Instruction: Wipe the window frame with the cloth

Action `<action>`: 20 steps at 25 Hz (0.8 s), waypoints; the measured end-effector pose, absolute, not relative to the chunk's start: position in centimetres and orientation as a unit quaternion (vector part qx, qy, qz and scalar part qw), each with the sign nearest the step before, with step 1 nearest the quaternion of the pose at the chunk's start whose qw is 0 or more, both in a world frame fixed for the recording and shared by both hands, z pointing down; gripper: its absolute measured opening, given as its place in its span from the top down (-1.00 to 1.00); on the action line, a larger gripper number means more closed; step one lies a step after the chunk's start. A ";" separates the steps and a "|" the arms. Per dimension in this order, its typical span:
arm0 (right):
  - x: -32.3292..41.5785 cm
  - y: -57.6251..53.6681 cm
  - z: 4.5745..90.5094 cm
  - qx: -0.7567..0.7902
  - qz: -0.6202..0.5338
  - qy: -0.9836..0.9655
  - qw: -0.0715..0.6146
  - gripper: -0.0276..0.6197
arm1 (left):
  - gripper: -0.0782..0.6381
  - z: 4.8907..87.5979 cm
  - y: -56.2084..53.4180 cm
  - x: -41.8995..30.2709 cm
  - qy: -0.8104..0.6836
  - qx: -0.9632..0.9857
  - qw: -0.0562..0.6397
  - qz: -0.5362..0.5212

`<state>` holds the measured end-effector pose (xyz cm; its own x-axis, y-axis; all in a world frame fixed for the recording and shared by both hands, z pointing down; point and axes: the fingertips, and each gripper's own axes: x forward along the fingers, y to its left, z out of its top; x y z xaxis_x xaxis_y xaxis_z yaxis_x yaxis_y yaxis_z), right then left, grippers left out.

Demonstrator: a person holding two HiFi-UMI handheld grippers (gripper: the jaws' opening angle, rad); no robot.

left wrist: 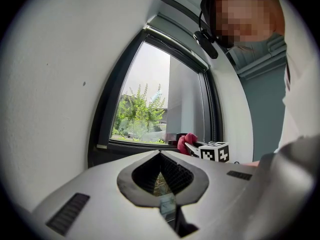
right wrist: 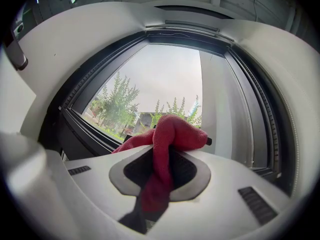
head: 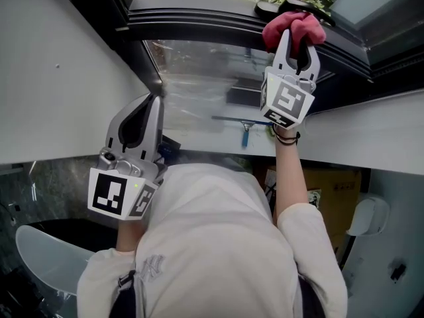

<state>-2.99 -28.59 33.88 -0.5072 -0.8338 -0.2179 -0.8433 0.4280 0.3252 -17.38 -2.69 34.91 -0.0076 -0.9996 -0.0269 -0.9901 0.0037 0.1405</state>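
Right gripper was clamped on the red cloth, which was bunched against the window frame at its bottom rail. Only a thin fold looked pinched, so a hard drag could've yanked it loose. Left gripper hung closed and empty, below the frame.

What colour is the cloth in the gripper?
Pinkish red. The cloth shows best in the right gripper view.

Right claw raised, clamped on cloth; left claw low, closed.
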 end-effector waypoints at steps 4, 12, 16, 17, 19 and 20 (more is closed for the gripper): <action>-3.3 -28.5 33.9 -0.495 0.200 0.845 0.013 0.66 | 0.76 35.0 -2.5 -18.0 -0.713 0.697 0.040 -0.060; -3.7 -28.3 33.9 -0.493 0.200 0.846 0.017 0.66 | 0.76 35.3 -2.0 -18.6 -0.720 0.690 0.042 -0.061; -4.0 -28.1 33.9 -0.492 0.201 0.847 0.016 0.66 | 0.76 35.3 -1.8 -18.7 -0.721 0.689 0.043 -0.063; -4.1 -28.1 34.0 -0.491 0.201 0.848 0.015 0.66 | 0.76 35.3 -1.7 -18.8 -0.721 0.688 0.043 -0.063; -4.5 -28.0 34.0 -0.490 0.201 0.848 0.015 0.66 | 0.76 35.4 -1.6 -19.0 -0.723 0.687 0.044 -0.064; -4.6 -27.9 34.0 -0.489 0.201 0.849 0.016 0.66 | 0.76 35.5 -1.5 -19.1 -0.723 0.686 0.045 -0.065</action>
